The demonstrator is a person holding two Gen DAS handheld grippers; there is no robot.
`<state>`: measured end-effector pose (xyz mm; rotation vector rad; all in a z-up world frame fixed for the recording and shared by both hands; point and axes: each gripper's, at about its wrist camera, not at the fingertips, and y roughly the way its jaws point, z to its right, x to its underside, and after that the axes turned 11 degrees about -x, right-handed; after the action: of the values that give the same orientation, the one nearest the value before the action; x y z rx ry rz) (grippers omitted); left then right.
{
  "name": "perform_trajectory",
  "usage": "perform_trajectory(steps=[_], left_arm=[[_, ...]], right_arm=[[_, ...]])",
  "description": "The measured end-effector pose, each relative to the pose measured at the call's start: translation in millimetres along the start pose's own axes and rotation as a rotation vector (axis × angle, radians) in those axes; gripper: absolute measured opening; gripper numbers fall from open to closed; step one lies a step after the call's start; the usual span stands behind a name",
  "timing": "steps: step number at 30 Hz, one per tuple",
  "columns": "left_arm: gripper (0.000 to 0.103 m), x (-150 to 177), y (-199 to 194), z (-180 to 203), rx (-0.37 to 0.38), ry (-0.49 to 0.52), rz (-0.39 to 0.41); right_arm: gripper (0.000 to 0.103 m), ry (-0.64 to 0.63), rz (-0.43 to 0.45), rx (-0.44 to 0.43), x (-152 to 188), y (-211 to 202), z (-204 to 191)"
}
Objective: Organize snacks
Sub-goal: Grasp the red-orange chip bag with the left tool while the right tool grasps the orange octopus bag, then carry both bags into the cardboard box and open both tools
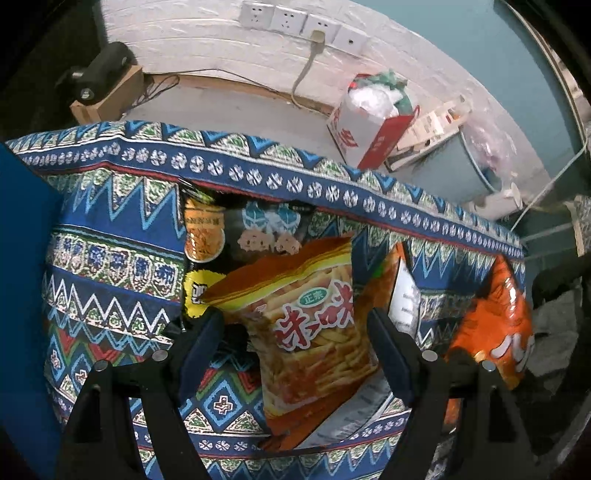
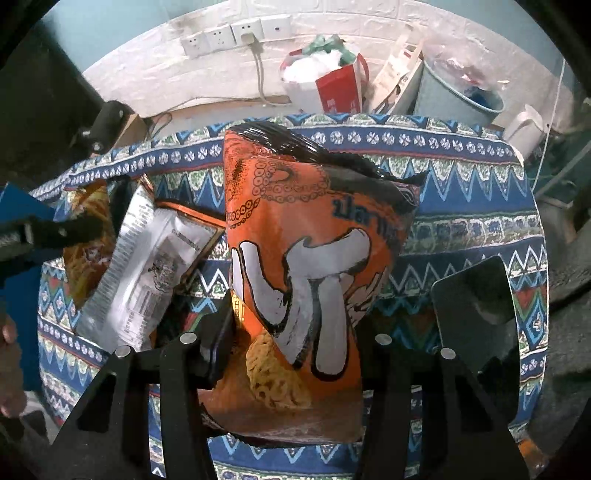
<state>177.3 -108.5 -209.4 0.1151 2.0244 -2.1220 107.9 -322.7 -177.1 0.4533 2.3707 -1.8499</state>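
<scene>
Snacks mid-sort on your patterned worktop [image 1: 110, 258].
Your left tool [image 1: 295, 332] stands open around the fries bag [image 1: 317, 325]; your right tool [image 2: 295, 325] clamps the orange bag [image 2: 314, 258], lifted clear for placing.

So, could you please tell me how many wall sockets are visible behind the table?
4, in one row on the white wall: first, second, third with a plug in it, fourth. None appear hidden.

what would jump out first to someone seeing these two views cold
The big orange snack bag fills the middle of the right wrist view, standing between the fingers of the right claw. In the left wrist view a fries-print packet sits between the left claw's spread fingers, poking out of an opening in the loud blue zigzag-patterned cloth with other packets behind it.
</scene>
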Motion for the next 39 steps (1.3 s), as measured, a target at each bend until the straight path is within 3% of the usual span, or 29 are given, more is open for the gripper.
perform_trajectory(steps=[1, 3, 9, 26, 39], left_arm=[[0.080, 1, 1, 1, -0.001, 0.013, 0.001], [0.058, 4, 0, 2, 0.018, 0.039, 0.007], [0.039, 11, -6, -5, 0.034, 0.068, 0.024], [0.036, 50, -52, -42, -0.018, 0.140, 0.113], [0.036, 69, -109, -79, -0.084, 0.157, 0.245]], right_arm=[[0.049, 0.001, 0.003, -0.004, -1, -1, -1], [0.049, 0.000, 0.007, -0.008, -2, -2, -2], [0.049, -0.029, 0.020, -0.006, -5, -3, -13], [0.049, -0.119, 0.090, -0.037, -4, -32, -64], [0.049, -0.209, 0.128, -0.089, 1, -50, -120]])
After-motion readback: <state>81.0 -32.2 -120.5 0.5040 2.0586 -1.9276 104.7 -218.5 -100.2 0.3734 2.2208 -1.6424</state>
